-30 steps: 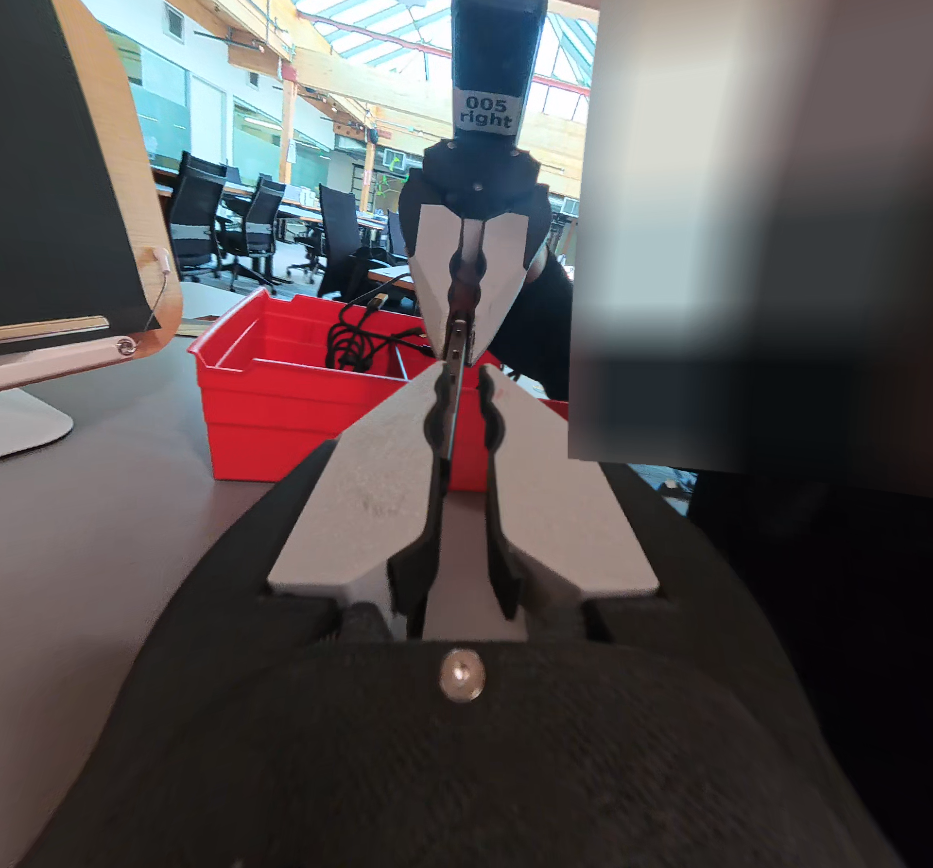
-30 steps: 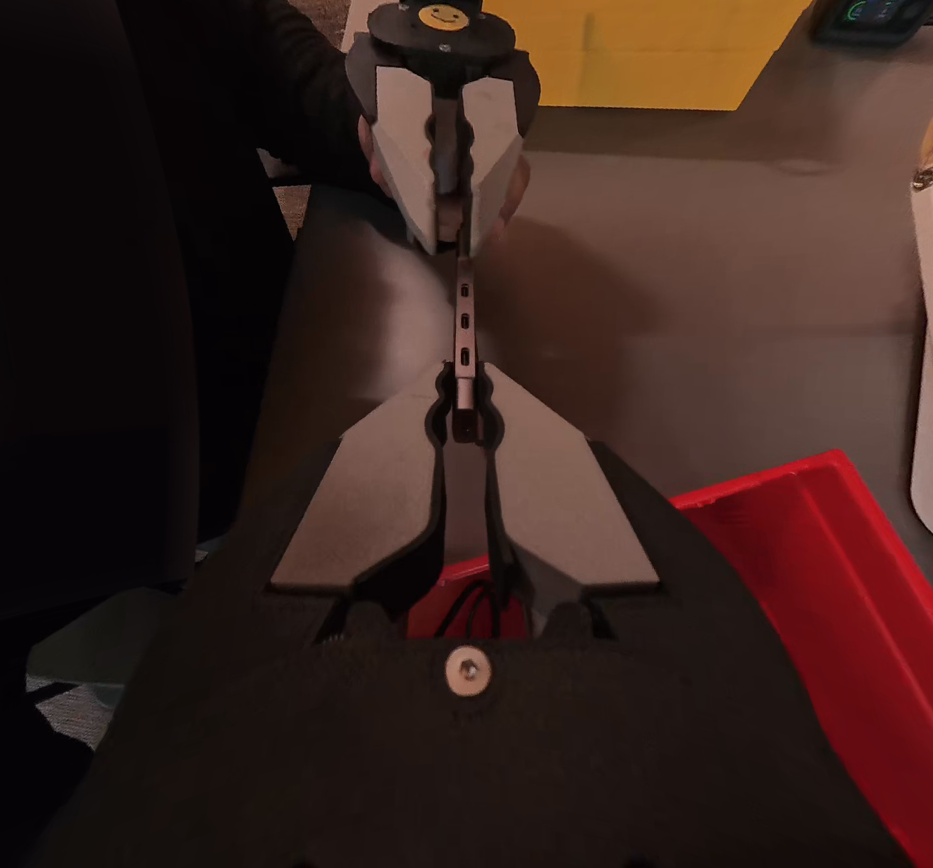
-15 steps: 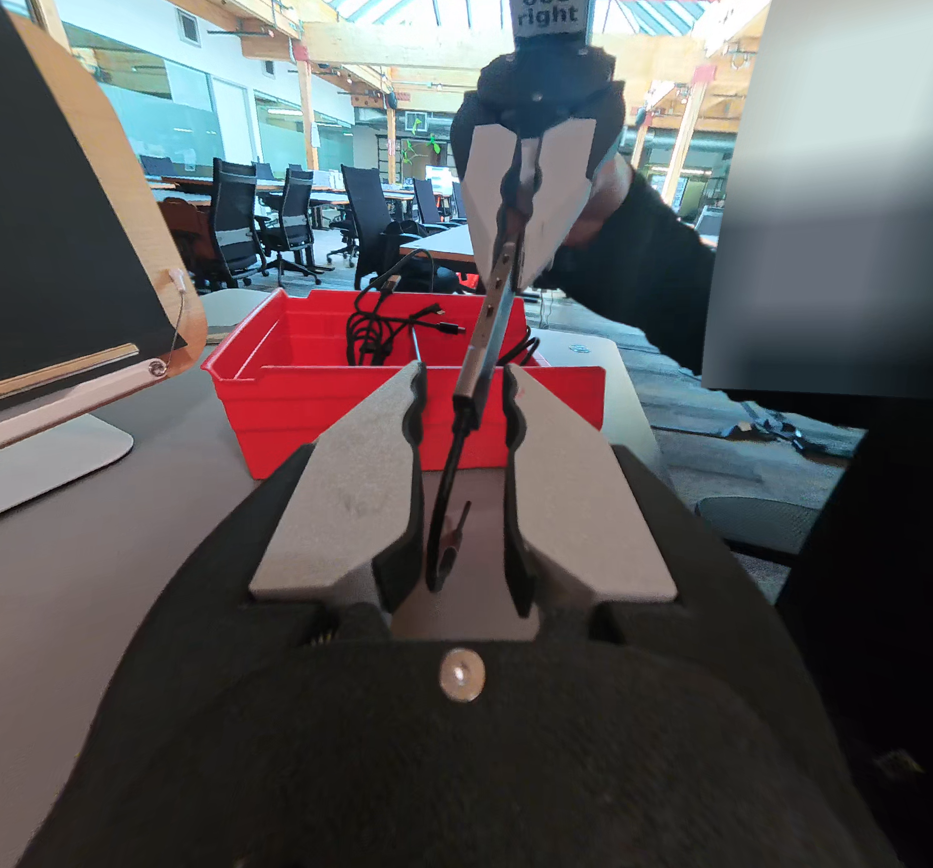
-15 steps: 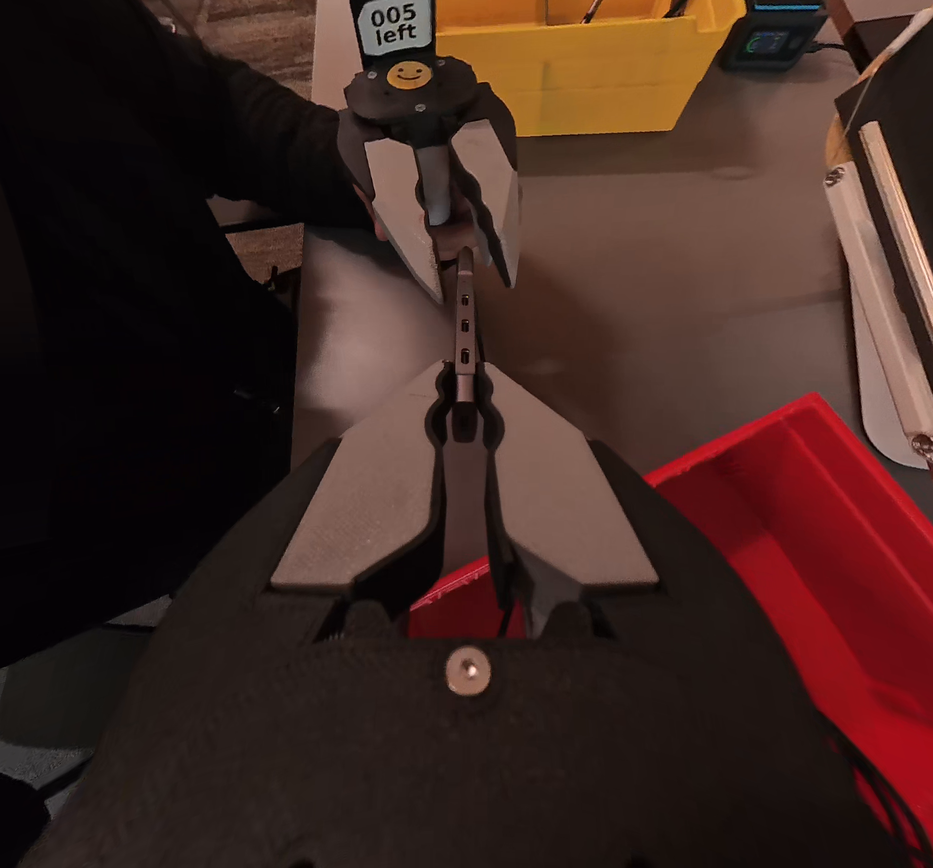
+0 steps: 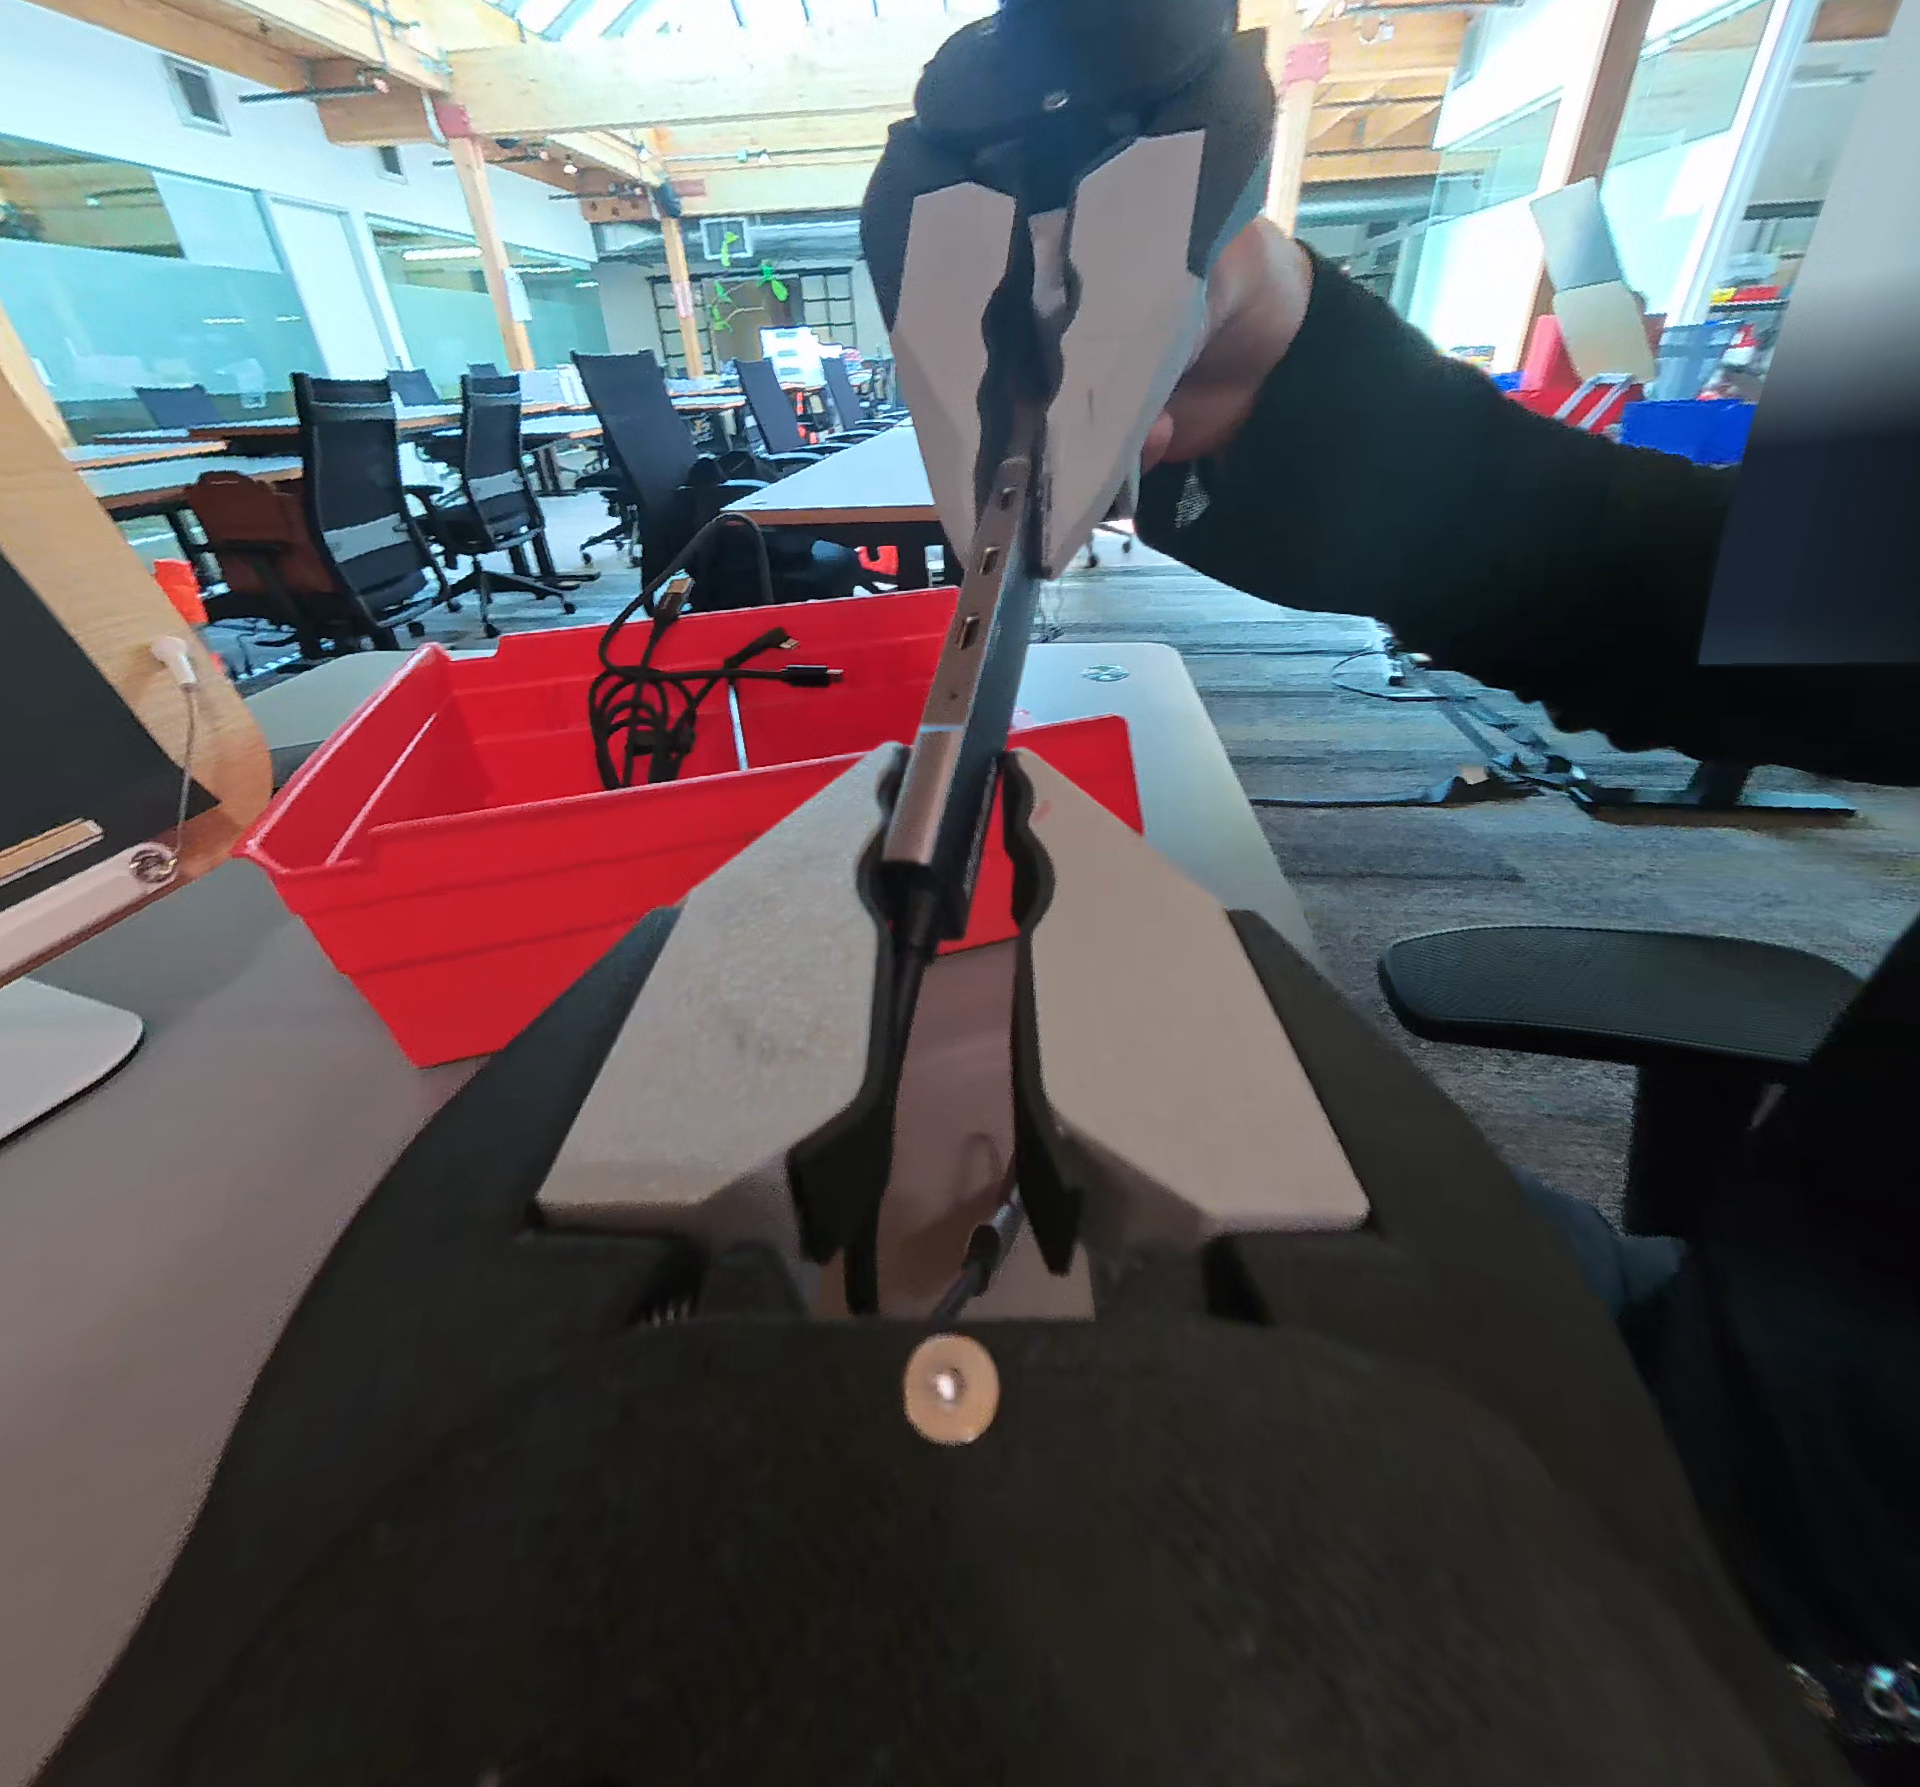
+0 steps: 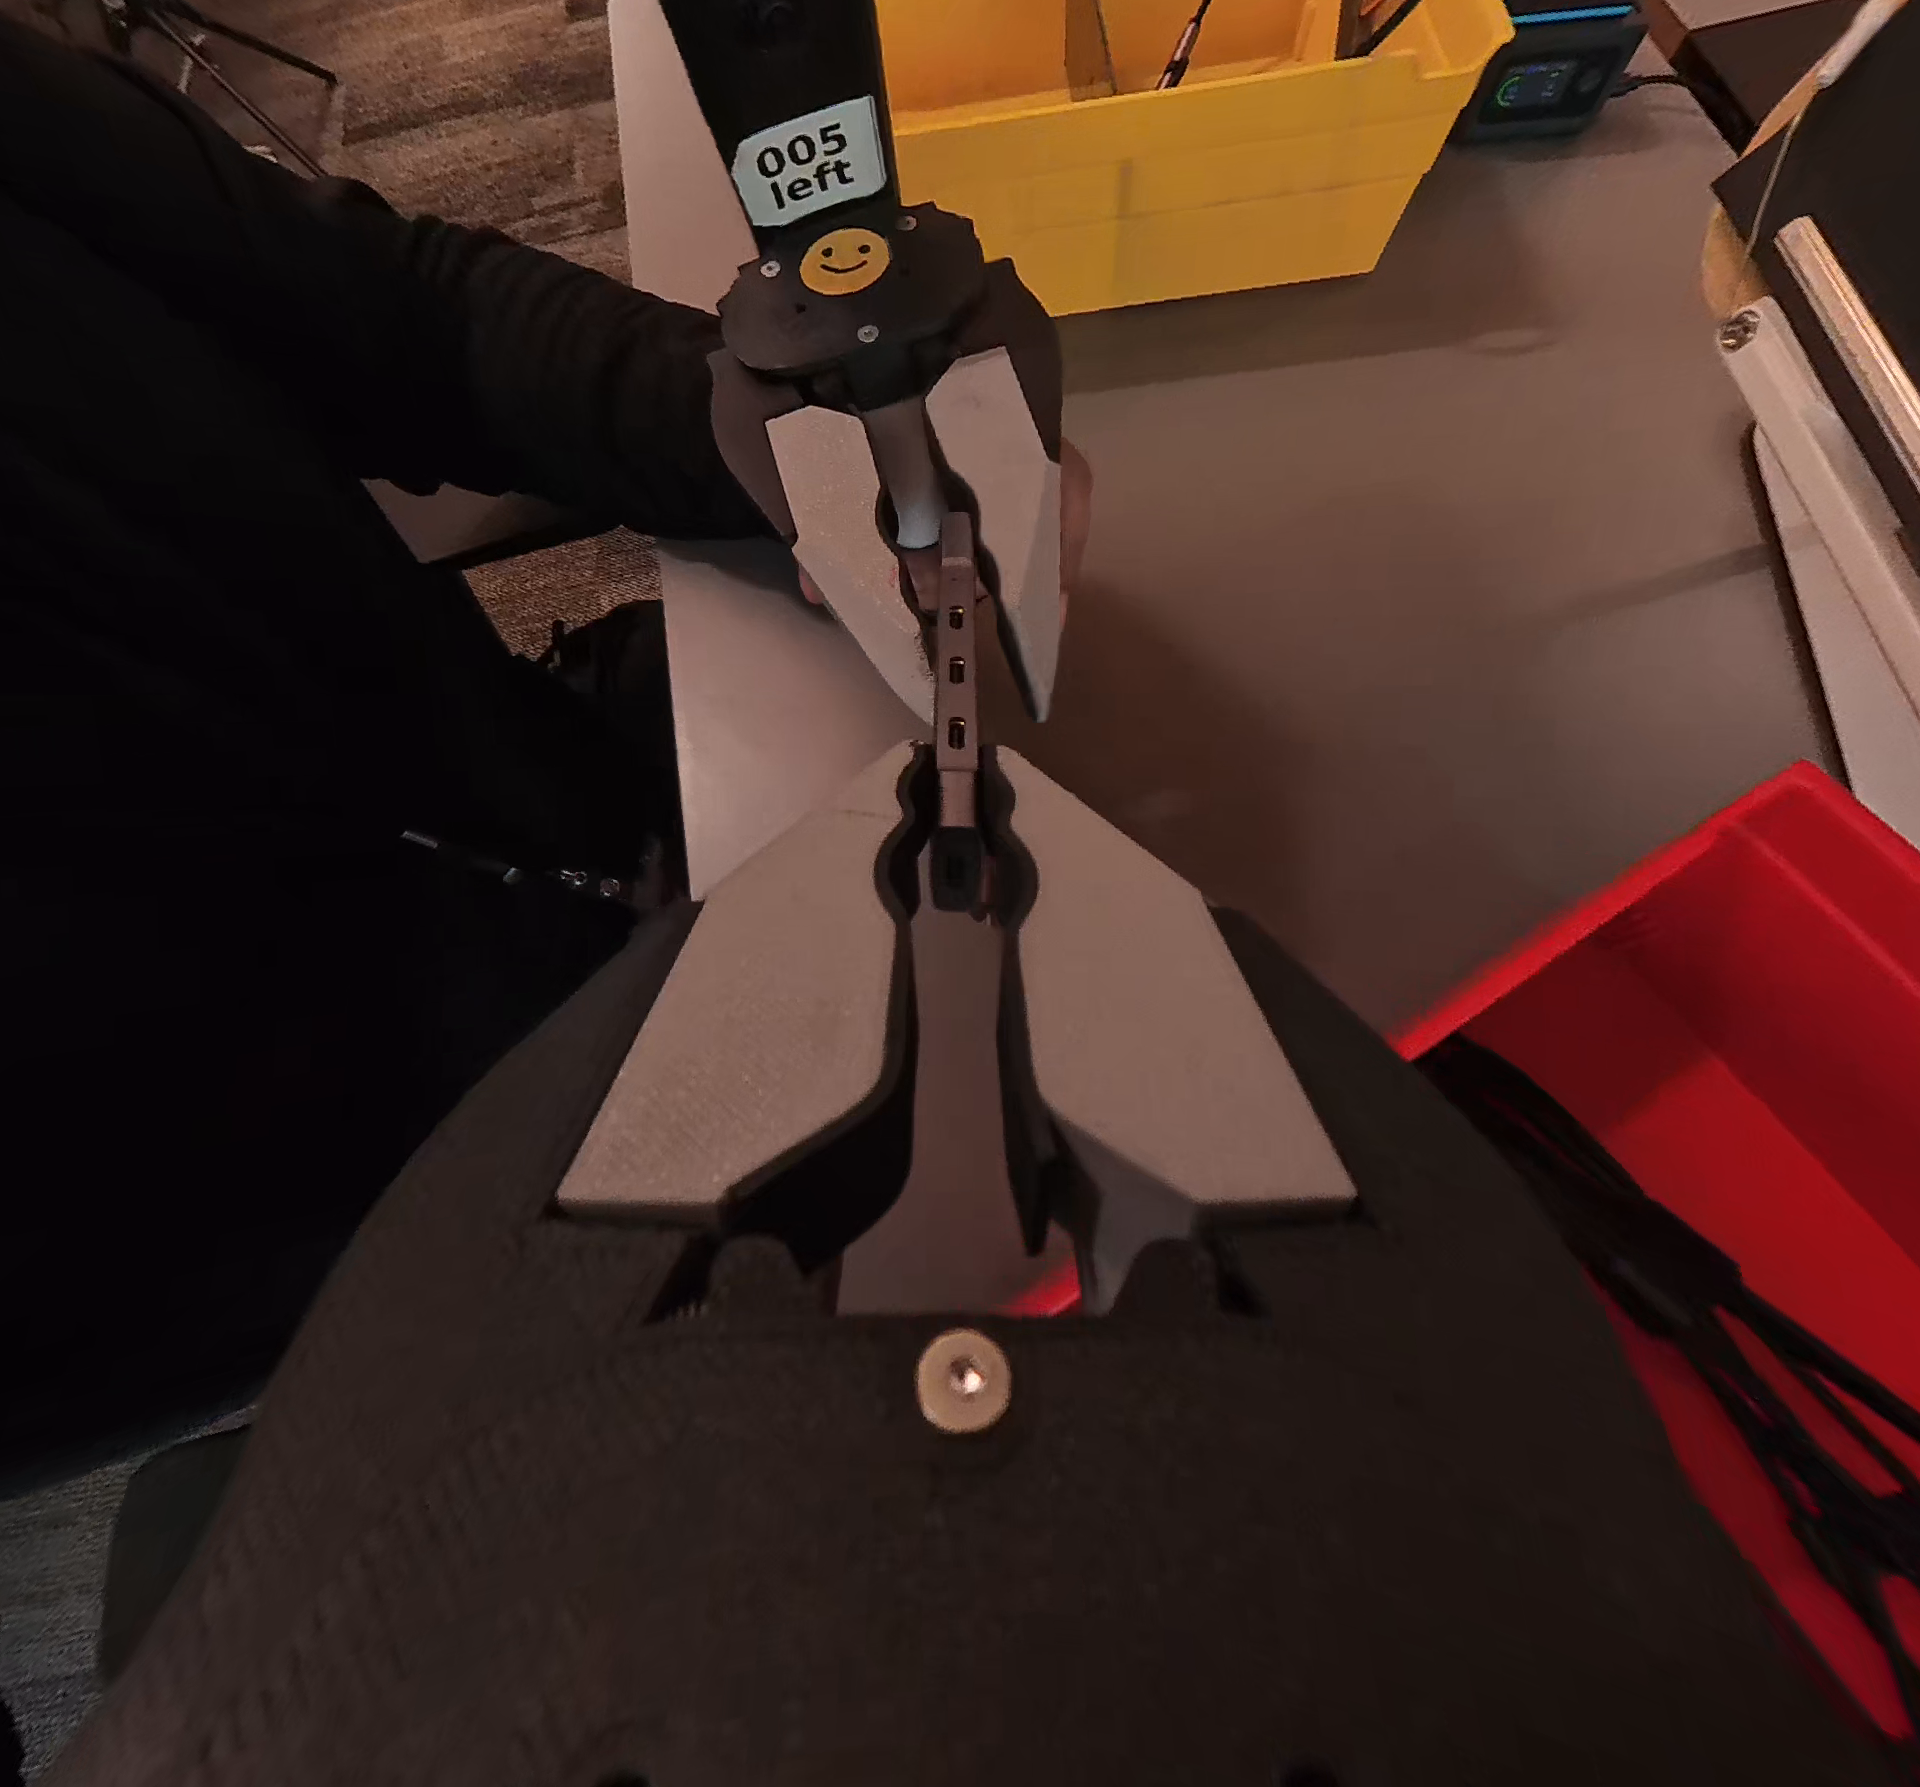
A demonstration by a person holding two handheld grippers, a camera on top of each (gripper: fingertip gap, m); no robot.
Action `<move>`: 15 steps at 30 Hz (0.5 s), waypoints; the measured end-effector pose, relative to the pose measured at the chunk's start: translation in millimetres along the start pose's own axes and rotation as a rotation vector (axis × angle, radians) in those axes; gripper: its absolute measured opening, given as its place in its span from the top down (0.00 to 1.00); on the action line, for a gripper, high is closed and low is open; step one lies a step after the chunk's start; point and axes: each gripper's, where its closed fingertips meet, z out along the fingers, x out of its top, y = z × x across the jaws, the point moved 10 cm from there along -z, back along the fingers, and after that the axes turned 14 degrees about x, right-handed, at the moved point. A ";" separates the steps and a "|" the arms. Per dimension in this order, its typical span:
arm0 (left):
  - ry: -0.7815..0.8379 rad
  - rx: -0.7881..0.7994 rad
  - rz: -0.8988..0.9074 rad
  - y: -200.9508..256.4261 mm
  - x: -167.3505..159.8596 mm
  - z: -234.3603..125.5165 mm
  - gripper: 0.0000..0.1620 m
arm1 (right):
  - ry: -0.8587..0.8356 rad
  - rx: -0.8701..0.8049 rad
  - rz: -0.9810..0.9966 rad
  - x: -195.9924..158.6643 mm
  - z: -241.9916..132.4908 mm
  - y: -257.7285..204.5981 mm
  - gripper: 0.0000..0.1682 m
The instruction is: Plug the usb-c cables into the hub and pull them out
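Note:
The hub is a slim grey bar with several ports along one edge. My right gripper is shut on one end of the hub and holds it in the air above the grey table. My left gripper is open, and the hub's other end sits loosely between its fingers. The hub's own black cable hangs down between the left fingers. In the left wrist view the right gripper is above, tilted. A bundle of black USB-C cables lies in the red bin.
A yellow bin with dividers stands at the table's far side, with a small black device beside it. A monitor stand and wooden board are on the left. A black chair armrest is off the table edge. Less than 4 cm separates the two grippers' tips.
My left gripper, shut on the hub a second ago, has opened. The right gripper has risen and tilted, turning the hub with it. Both views now look more down on the table.

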 end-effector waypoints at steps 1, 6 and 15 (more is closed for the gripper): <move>0.006 -0.013 -0.001 1.0 0.4 -0.6 0.91 | 0.003 0.002 0.005 0.6 0.6 -1.1 0.96; 0.005 -0.071 -0.005 3.5 3.3 -2.2 0.96 | 0.028 -0.001 0.037 0.6 -1.0 -2.5 0.95; 0.015 -0.013 0.020 -0.9 8.0 -5.4 0.96 | 0.150 0.035 0.071 -0.5 -21.0 7.3 0.95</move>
